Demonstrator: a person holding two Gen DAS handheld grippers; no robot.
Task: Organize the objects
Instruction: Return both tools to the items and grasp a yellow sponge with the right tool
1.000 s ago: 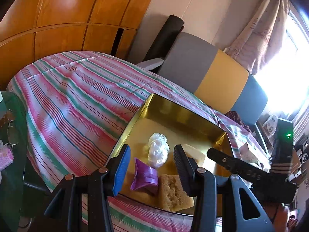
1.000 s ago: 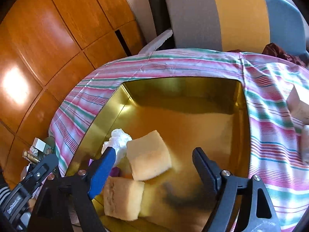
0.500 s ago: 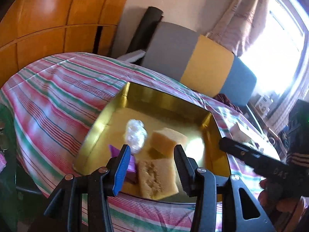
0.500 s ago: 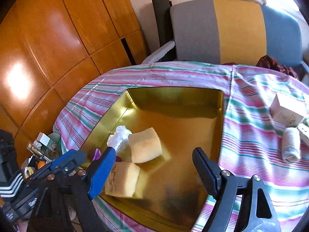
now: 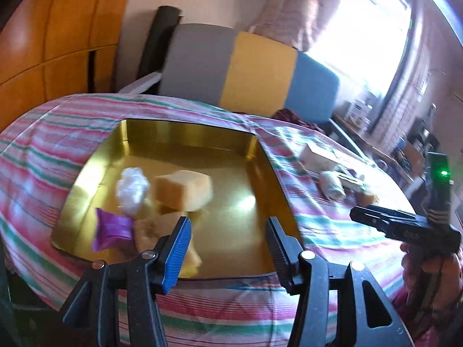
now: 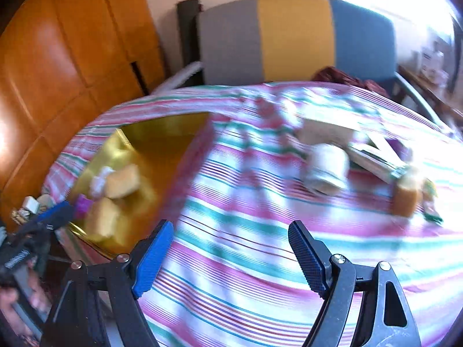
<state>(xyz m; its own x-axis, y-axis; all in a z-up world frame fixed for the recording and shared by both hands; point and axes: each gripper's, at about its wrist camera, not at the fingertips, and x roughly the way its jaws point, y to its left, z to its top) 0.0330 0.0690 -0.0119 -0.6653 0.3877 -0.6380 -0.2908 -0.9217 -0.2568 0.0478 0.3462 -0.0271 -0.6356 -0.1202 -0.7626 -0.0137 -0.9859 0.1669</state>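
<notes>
Shiny gold tray (image 5: 188,136) holding yellow sponge block (image 5: 182,190), white wad (image 5: 131,188) beside it, left gripper (image 5: 228,237) opening, empty, right gripper (image 6: 231,248) wide, empty

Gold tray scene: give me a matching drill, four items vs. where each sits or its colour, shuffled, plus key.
Column 1
1. purple wrapper
2. white plastic wad
3. rolled white cloth
4. yellow sponge block

Column 2
A. on the striped tablecloth, outside the gold tray
B. inside the tray, at its near left corner
C. inside the tray, just right of the white wad
D. inside the tray, just beyond the purple wrapper

Pairs: 1-B, 2-D, 3-A, 4-C
</notes>
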